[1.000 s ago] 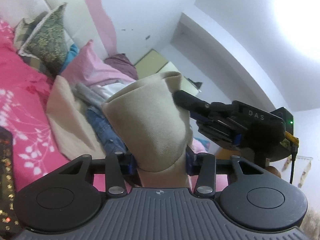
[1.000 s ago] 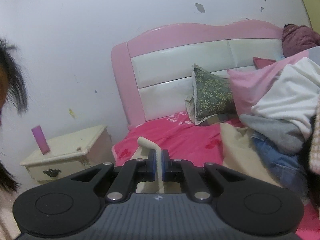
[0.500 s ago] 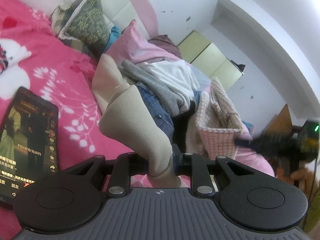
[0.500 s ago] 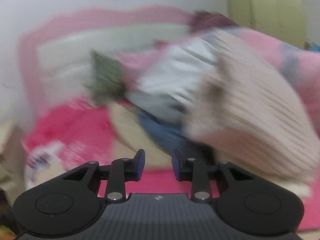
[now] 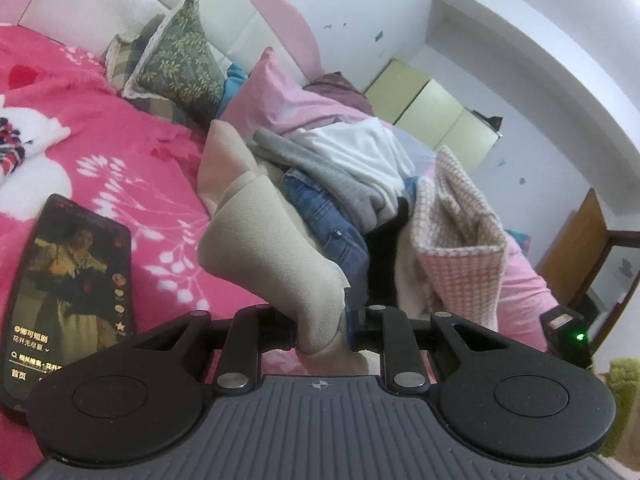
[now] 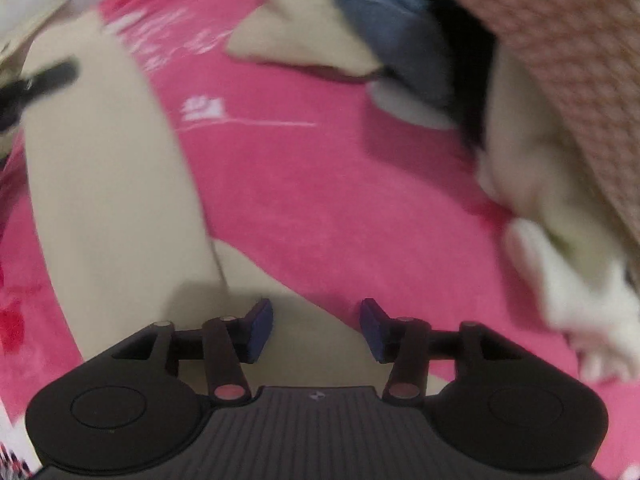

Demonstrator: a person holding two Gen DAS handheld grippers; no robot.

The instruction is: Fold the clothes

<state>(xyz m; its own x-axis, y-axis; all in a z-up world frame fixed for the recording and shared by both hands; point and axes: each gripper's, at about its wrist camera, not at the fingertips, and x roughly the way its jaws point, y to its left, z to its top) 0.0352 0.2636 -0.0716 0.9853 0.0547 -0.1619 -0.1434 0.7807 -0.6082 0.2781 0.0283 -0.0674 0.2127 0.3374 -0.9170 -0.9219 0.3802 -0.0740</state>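
Observation:
My left gripper [image 5: 322, 330] is shut on a beige garment [image 5: 264, 248], which rises folded over between the jaws above the pink bedspread [image 5: 132, 184]. In the blurred right wrist view the same beige garment [image 6: 108, 176] hangs in a long strip at the left and spreads under my right gripper [image 6: 316, 328], which is open and empty just above the cloth. The left gripper's fingers [image 6: 52, 76] show at the far left, pinching the garment's top.
A pile of clothes lies on the bed: blue jeans [image 5: 324, 216], a grey and white top [image 5: 352, 160], a pink checked knit [image 5: 456, 248]. A phone [image 5: 64, 288] lies on the bedspread at the left. Pillows [image 5: 176, 60] lean on the headboard.
My right gripper let go of the beige garment, opened, and swung down towards the bed. My left gripper lowered with the garment still in it.

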